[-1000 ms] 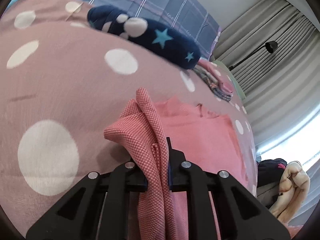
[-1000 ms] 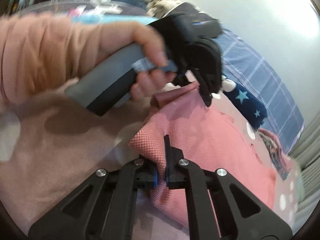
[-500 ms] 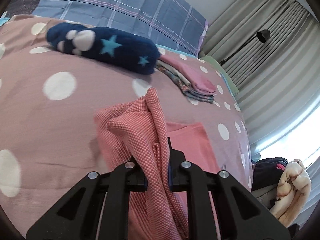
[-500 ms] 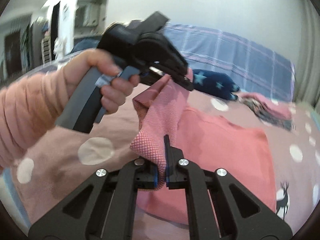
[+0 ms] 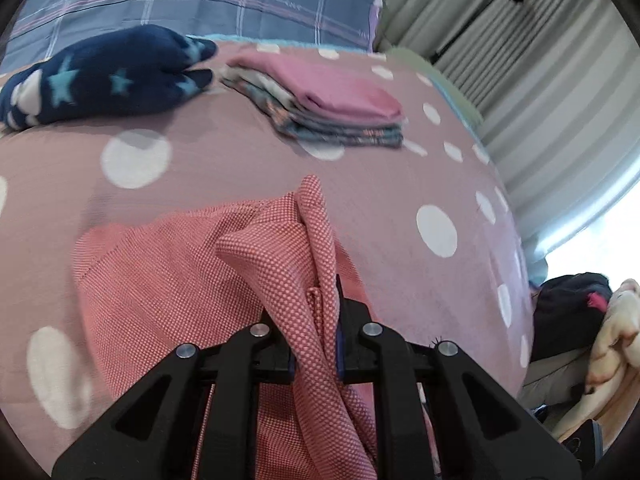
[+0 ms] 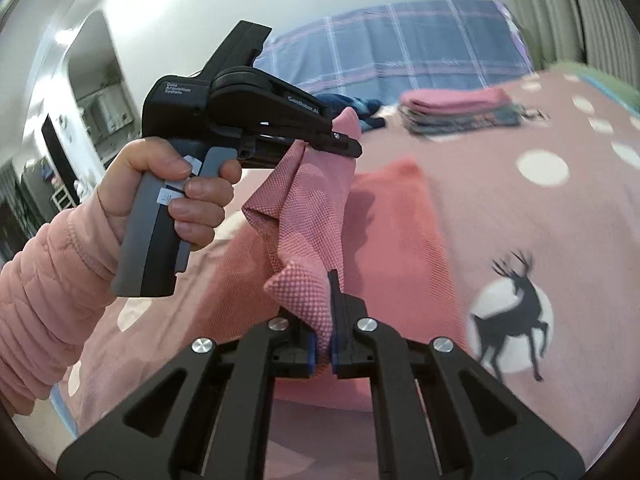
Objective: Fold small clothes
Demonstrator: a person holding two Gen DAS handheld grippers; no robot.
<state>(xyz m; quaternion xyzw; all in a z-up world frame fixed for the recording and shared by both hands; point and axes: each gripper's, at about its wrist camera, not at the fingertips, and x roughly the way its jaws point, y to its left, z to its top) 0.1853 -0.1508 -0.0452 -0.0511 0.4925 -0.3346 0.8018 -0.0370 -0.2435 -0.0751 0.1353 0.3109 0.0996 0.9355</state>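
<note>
Pink garment (image 5: 168,280) pinched in both tongs (image 5: 316,344) (image 6: 322,340)

Ahead of me a navy star-print plush (image 5: 104,76) lies on the polka-dot bed (image 5: 240,152) before a plaid pillow (image 5: 224,0), grey curtains (image 5: 540,80) alongside.

Bright daylight from the window (image 5: 600,216) at right of left wrist view, blown out white there. Soft, even light over the bedspread (image 5: 240,168); faint shadows only. Motion blur on folded stack (image 6: 456,110) and deer print (image 6: 516,312) in right wrist view, sharper near centre. Heavy fisheye bending toward all edges, dark vignette in corners. Gripper frames sharp.
</note>
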